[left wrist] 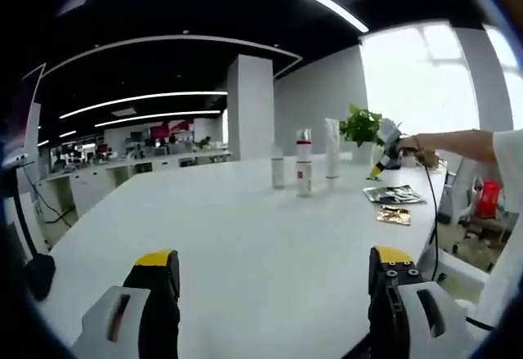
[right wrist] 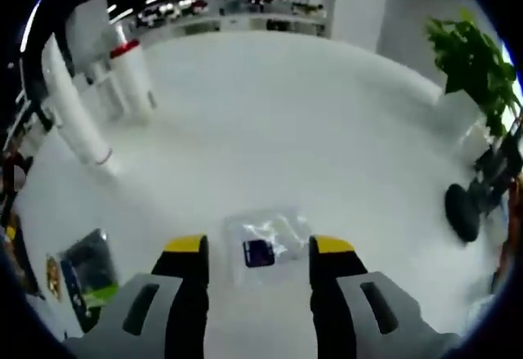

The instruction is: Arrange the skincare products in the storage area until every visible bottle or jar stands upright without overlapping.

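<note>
Three upright cylindrical containers are seen on the glossy white bench (left wrist: pixel 245 244): small bottle (left wrist: pixel 278 172), red-banded bottle (left wrist: pixel 304 163), tall tube (left wrist: pixel 332 149). Left tongs (left wrist: pixel 274 281) and right tongs (right wrist: pixel 259 249) are spread, empty; one clear sachet (right wrist: pixel 265 244) lies between the latter.

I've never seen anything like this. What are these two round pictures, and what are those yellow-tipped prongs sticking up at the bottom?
Those prongs are tongs that a person holds, one pair in each hand. A small wide-angle camera rides on each pair, so each round picture looks forward along its own prongs.

The left gripper view shows the left tongs, open and holding nothing, over a white table. Farther off stand three upright items: a small bottle, a red-capped bottle and a tall white tube. Flat packets lie to their right, near a potted plant. The person's arm reaches there with the other tongs.

The right gripper view looks down at the right tongs, open around a clear sachet lying flat, not yet gripped.
</note>
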Tool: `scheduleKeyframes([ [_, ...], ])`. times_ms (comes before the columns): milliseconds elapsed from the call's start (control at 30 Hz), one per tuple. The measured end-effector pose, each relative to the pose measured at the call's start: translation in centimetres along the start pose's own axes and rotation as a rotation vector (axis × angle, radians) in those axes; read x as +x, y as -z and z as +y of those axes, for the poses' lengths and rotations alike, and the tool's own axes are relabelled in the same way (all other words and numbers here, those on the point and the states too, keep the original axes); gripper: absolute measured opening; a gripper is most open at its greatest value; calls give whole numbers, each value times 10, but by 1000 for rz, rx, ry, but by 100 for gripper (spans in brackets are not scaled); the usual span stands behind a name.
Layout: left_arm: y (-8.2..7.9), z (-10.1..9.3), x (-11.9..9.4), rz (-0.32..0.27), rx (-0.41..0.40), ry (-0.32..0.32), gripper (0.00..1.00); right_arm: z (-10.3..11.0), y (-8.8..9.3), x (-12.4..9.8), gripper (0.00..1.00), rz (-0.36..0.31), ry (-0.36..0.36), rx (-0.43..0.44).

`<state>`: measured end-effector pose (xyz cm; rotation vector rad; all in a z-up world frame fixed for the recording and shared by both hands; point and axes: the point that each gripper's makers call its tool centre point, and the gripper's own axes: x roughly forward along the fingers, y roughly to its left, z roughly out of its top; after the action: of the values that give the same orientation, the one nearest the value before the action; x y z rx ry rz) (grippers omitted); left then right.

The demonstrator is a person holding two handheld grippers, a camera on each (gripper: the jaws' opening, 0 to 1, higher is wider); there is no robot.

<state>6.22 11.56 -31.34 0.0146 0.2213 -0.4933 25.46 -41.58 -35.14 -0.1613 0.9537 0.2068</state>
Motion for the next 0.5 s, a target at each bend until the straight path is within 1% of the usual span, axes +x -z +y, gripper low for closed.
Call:
scheduleKeyframes([
  [67,0,0,0,0,1,2,99,-1,3,0,47,36,19,-12],
  [100,0,0,0,0,0,2,99,1,4,1,47,41,23,-6],
  [133,0,0,0,-1,0,2,99,-1,5,2,48,55,33,6],
  [167,0,0,0,-1,0,2,99,-1,4,2,50,52,29,21],
  [233,1,1,0,2,-1,1,99,3,5,5,57,53,26,31],
  [400,1,2,-1,-3,-5,-2,99,4,6,3,55,47,28,52],
  [467,0,2,-1,-4,-5,-4,99,3,6,3,50,40,37,60],
  [500,0,3,-1,-4,-5,-5,99,4,6,2,45,35,40,63],
])
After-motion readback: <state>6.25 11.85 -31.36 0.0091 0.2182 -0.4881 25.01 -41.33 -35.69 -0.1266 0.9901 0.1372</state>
